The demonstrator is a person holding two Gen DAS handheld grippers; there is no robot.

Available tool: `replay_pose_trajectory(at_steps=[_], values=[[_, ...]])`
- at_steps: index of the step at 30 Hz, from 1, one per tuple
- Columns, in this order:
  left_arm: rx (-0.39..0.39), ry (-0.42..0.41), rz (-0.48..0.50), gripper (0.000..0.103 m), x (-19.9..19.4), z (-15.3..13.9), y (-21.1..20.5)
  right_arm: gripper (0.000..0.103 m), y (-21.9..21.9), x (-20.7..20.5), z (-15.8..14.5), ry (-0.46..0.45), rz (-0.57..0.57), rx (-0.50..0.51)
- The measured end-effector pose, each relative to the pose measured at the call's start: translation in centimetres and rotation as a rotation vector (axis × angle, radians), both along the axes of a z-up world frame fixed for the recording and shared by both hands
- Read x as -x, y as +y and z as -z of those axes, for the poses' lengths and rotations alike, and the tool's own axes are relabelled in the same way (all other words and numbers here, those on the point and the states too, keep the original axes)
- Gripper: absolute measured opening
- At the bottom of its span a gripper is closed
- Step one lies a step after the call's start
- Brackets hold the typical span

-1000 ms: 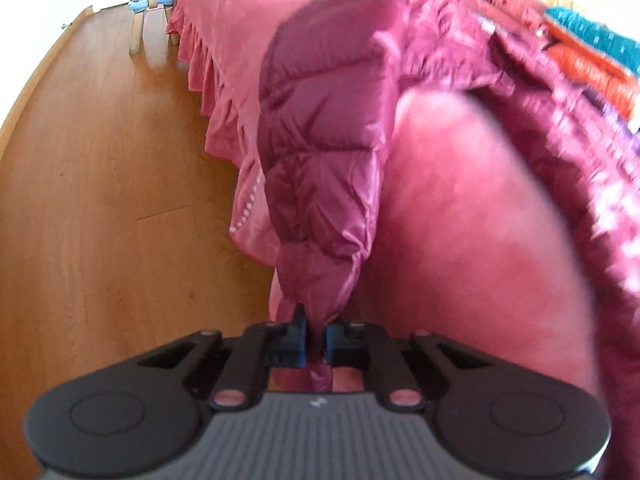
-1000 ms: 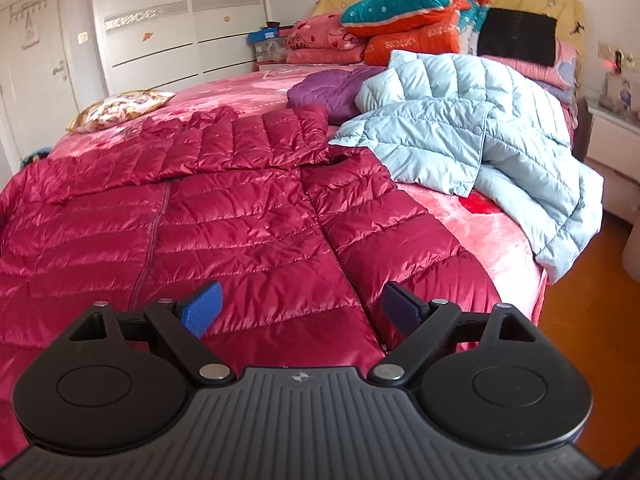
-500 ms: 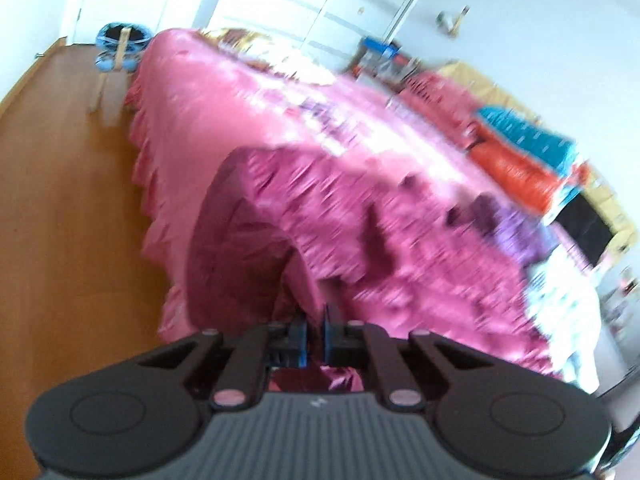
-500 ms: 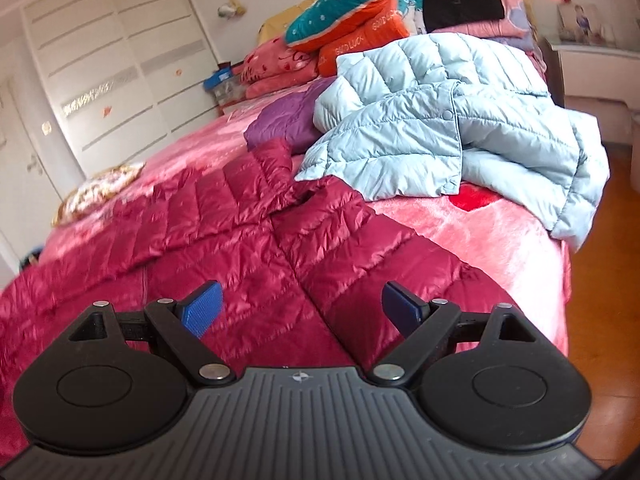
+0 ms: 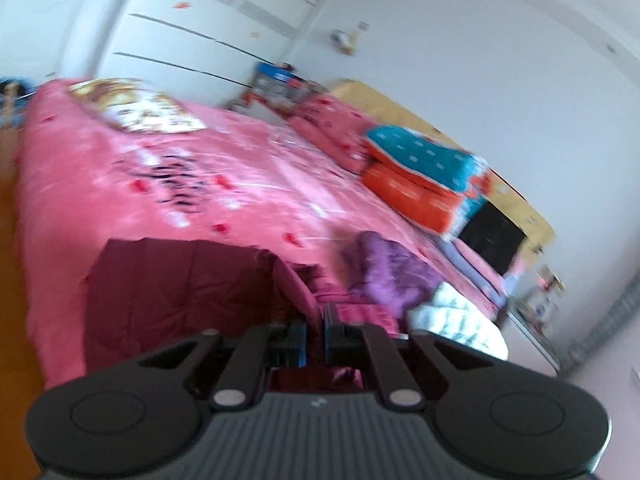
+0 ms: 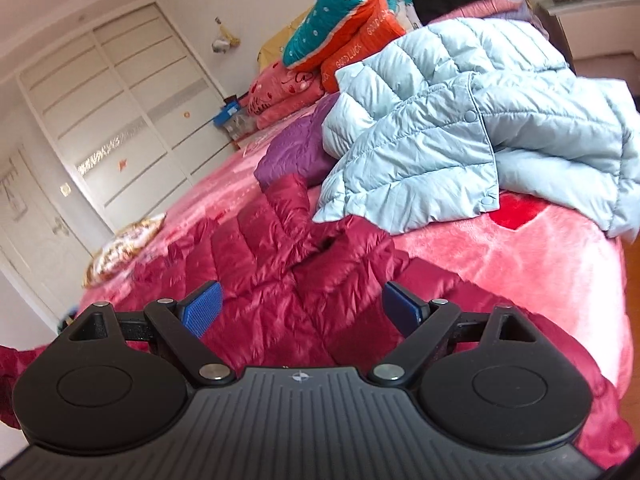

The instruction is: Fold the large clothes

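Covering the pink bed [image 6: 520, 264], jackets [image 6: 280, 272] face white wardrobes [image 6: 120, 112].

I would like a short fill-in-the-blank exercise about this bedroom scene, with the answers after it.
1. The left gripper is shut on a fold of the dark red ______.
2. The right gripper hovers over that garment with its jaws ______.
3. The light blue down jacket partly covers a ______ garment beside it.
4. The teal and orange quilt is stacked near the ______ of the bed.

Missing words: down jacket; open; purple; head
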State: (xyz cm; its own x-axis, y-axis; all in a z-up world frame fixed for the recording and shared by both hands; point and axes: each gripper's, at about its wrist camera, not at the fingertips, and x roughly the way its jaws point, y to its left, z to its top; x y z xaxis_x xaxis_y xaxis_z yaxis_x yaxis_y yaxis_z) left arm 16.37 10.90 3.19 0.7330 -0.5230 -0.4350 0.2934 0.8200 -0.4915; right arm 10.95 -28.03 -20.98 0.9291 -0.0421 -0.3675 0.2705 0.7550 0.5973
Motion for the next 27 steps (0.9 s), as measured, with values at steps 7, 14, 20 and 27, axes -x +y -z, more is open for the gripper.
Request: replay_pose_trajectory(at_steps=[7, 14, 20, 27], values=[[-0.112, -0.007, 0.242, 0.004, -4.9, -1.0, -11.0, 0.103, -2.8, -2.1, 1.1, -0.024, 0.048, -0.085], [-0.202, 0.073, 0.374, 0.004, -10.7, 3.5, -21.5, 0.103, -5.9, -3.3, 2.2, -0.046, 0.095, -0.177], [-0.274, 0.175, 0.37, 0.005, -15.2, 9.5, -26.8, 0.103, -7.9, -4.0, 3.2, -0.045, 0.121, -0.27], [-0.256, 0.221, 0.312, 0.007, -18.7, 13.1, -28.9, 0.103, -7.9, -5.4, 3.2, -0.047, 0.097, -0.248]])
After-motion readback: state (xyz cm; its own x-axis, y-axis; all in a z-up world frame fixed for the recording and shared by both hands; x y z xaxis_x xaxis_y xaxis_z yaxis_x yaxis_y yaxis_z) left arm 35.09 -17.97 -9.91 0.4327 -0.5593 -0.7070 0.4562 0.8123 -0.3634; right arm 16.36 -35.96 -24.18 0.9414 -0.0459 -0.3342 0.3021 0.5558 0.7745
